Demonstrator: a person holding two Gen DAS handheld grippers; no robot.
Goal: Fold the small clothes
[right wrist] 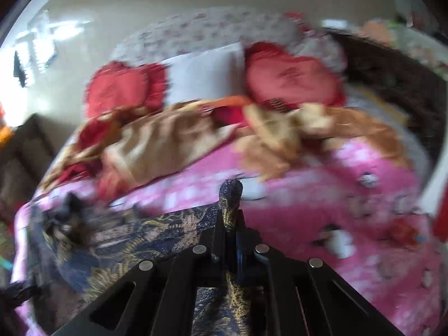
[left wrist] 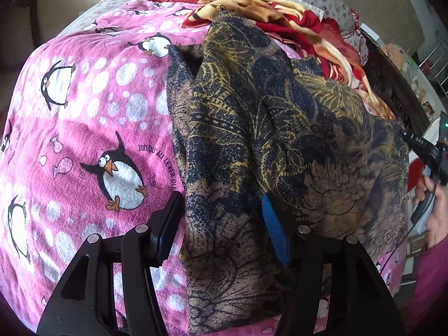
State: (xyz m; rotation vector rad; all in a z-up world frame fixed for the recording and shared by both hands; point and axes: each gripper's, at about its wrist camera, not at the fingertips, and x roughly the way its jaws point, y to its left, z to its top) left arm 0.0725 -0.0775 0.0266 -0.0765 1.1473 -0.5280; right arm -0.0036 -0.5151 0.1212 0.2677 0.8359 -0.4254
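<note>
A dark blue and gold patterned garment [left wrist: 252,128] lies on a pink penguin blanket [left wrist: 84,112]. My left gripper [left wrist: 221,224] is open; the garment's left edge runs between its fingers, and one blue pad [left wrist: 273,229] shows against the cloth. My right gripper [right wrist: 231,224] is shut on a bunched corner of the same garment [right wrist: 231,193], lifted above the pink blanket [right wrist: 322,196]. The right wrist view is blurred by motion. The right gripper also shows at the far right of the left wrist view [left wrist: 431,151], held by a hand.
A red and tan blanket [right wrist: 168,140] is crumpled across the bed behind the garment. Red heart pillows [right wrist: 291,78] and a white pillow [right wrist: 207,75] lie at the head. A dark wooden bed frame [left wrist: 392,84] runs along the right side.
</note>
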